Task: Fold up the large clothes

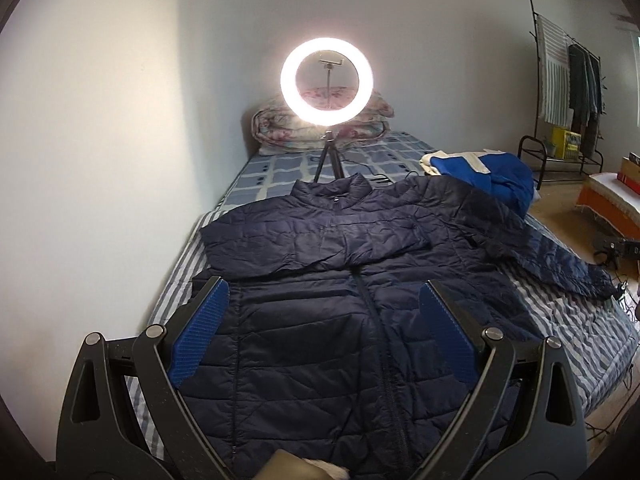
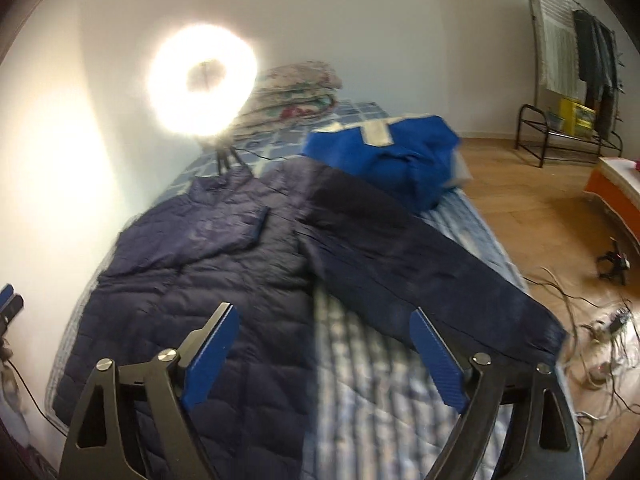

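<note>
A dark navy quilted jacket [image 1: 340, 344] lies face up on the bed, collar toward the far end. One sleeve [image 1: 312, 240] is folded across the chest; the other sleeve [image 2: 432, 280] stretches out toward the bed's right edge. My left gripper [image 1: 324, 292] hovers open above the jacket's lower front, nothing between its blue pads. My right gripper [image 2: 324, 312] is open above the striped sheet, between the jacket's body [image 2: 192, 312] and the outstretched sleeve, holding nothing. The left gripper's tip [image 2: 8, 300] shows at the left edge of the right wrist view.
A lit ring light on a tripod [image 1: 327, 76] stands on the bed beyond the collar, before a folded floral quilt [image 1: 320, 128]. A blue and white garment [image 1: 492, 172] is heaped at the bed's right. Cables [image 2: 592, 320] litter the wooden floor; a clothes rack [image 1: 568, 80] stands at the far right.
</note>
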`<state>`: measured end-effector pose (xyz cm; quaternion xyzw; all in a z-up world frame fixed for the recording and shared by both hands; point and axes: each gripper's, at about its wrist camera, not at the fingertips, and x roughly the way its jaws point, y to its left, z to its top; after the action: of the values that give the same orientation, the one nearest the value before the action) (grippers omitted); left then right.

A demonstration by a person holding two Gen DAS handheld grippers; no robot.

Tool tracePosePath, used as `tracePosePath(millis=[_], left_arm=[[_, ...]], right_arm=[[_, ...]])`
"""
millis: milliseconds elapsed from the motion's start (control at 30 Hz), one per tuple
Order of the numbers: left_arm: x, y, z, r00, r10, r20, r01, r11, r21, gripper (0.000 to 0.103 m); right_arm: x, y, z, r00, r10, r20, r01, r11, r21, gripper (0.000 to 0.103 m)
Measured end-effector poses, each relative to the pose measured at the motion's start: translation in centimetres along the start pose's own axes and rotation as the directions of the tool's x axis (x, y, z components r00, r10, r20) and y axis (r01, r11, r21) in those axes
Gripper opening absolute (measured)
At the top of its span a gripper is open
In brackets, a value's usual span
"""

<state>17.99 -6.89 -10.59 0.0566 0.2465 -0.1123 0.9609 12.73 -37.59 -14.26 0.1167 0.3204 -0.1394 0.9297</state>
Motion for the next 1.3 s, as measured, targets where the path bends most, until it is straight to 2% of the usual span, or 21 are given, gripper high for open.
tracePosePath(millis=[200,300,367,567,733,867,967,1000,1067,1167,1300], left_arm=[[0.3,-0.9,-0.2,1.000,-0.018,-0.006,0.018,1.000,0.015,0.098],[0.8,-1.2,-0.4,1.000,-0.015,-0.018,0.015,0.999,0.029,0.098],[1.1,-1.3,-0.6,1.000,-0.007,-0.026,0.008,0.999,0.040,0.098],[1.6,-1.4,-1.1,0.999,0.010,-0.038,-0.008,0.998,0.059,0.098],[2.2,-1.4,-1.3,0.999,0.017,-0.048,-0.015,0.998,0.058,0.098],[2.7,-1.8,-1.4,0.998,0.022,-0.055,-0.018,0.997,0.071,0.098],[2.7,-2.2,-1.6,0.998,0.028,-0.050,-0.023,0.995,0.092,0.098],[2.7,-2.3,-1.7,0.998,0.031,-0.048,-0.026,0.995,0.101,0.098],[2.8,-2.4,-1.8,0.998,0.042,-0.048,-0.036,0.992,0.117,0.098],[2.8,-2.1,-1.9,0.998,0.050,-0.048,-0.043,0.991,0.124,0.098],[2.8,-1.5,-1.8,0.997,0.053,-0.052,-0.047,0.993,0.109,0.098]], right_arm=[[-0.8,-7.6,-2.3,0.998,-0.061,-0.031,0.064,0.990,0.129,0.090],[-0.5,-11.7,-3.4,0.995,-0.076,-0.070,0.089,0.971,0.221,0.085],[-0.1,-13.7,-4.3,0.995,-0.058,-0.085,0.080,0.956,0.283,0.076],[1.4,-20.0,-6.5,0.991,-0.013,-0.134,0.079,0.861,0.502,0.059],[1.9,-23.6,-8.3,0.991,0.015,-0.136,0.073,0.780,0.622,0.058],[3.3,-25.6,-9.9,0.989,0.050,-0.139,0.062,0.710,0.701,0.053],[4.3,-26.2,-10.1,0.990,0.064,-0.129,0.052,0.676,0.735,0.052],[4.6,-26.2,-9.9,0.989,0.060,-0.132,0.057,0.677,0.734,0.050],[5.2,-26.1,-9.5,0.988,0.042,-0.148,0.079,0.689,0.720,0.029],[5.3,-25.3,-8.5,0.986,-0.017,-0.166,0.127,0.722,0.680,0.013],[4.4,-22.2,-6.3,0.985,-0.087,-0.148,0.158,0.796,0.584,0.009]])
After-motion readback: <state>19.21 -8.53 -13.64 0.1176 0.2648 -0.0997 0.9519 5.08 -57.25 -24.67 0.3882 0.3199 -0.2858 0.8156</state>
